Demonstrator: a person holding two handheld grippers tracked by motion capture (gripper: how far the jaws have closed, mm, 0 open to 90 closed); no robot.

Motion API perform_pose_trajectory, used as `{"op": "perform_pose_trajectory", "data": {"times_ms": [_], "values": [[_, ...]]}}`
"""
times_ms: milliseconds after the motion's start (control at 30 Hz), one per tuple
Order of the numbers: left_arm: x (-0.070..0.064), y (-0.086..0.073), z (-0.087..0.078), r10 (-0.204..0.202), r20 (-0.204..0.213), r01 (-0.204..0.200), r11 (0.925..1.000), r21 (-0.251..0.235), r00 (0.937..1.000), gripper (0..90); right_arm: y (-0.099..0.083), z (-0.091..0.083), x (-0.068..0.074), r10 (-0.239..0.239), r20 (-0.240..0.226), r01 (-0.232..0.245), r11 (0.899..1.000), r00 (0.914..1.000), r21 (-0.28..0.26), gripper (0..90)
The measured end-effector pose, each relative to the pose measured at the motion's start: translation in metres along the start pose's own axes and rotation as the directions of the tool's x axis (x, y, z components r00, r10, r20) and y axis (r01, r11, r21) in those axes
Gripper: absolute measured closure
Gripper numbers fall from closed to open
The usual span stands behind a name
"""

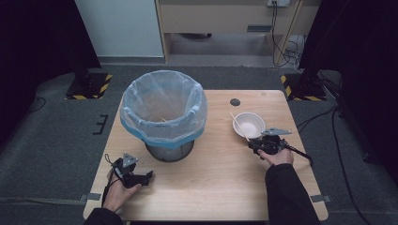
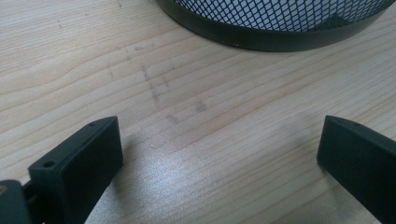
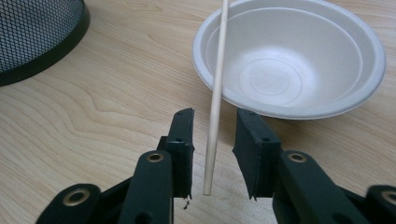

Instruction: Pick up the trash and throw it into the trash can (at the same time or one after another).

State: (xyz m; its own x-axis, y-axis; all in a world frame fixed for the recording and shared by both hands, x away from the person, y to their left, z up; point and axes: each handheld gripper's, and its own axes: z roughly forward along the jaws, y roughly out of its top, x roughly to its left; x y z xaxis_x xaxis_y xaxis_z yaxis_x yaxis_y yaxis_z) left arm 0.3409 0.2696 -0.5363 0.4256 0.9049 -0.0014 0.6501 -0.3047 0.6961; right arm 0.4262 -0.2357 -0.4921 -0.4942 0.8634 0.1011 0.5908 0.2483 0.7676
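A thin wooden stick point(image 3: 218, 70) leans on the rim of a white disposable bowl point(image 3: 299, 60), its near end down at the table. My right gripper point(image 3: 215, 123) is open, with a jaw on each side of that end and a small gap both ways. From above, the stick point(image 1: 239, 125) slants across the bowl point(image 1: 249, 124) towards the right gripper point(image 1: 252, 143). My left gripper point(image 1: 149, 177) rests low near the table's front left with its jaws wide open point(image 2: 219, 154) and bare wood between them.
A black mesh bin point(image 1: 162, 110) lined with a blue plastic bag stands at the table's left middle; something pale lies inside it. Its base point(image 2: 280, 37) is just ahead of the left gripper and shows as the bin point(image 3: 37, 32) left of the right one. The wooden table point(image 1: 220, 178) has a dark round hole point(image 1: 235, 101).
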Motion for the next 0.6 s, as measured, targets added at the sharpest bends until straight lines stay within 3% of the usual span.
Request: {"op": "perform_pose_trajectory", "data": {"times_ms": [600], "values": [[0.0000,0.0000,0.0000,0.000,0.000,0.000,1.0000,0.000,1.0000,0.0,-0.0006,0.0051,-0.0013,0.020,0.001,-0.020,0.998,0.9998,0.051,77.1]]}}
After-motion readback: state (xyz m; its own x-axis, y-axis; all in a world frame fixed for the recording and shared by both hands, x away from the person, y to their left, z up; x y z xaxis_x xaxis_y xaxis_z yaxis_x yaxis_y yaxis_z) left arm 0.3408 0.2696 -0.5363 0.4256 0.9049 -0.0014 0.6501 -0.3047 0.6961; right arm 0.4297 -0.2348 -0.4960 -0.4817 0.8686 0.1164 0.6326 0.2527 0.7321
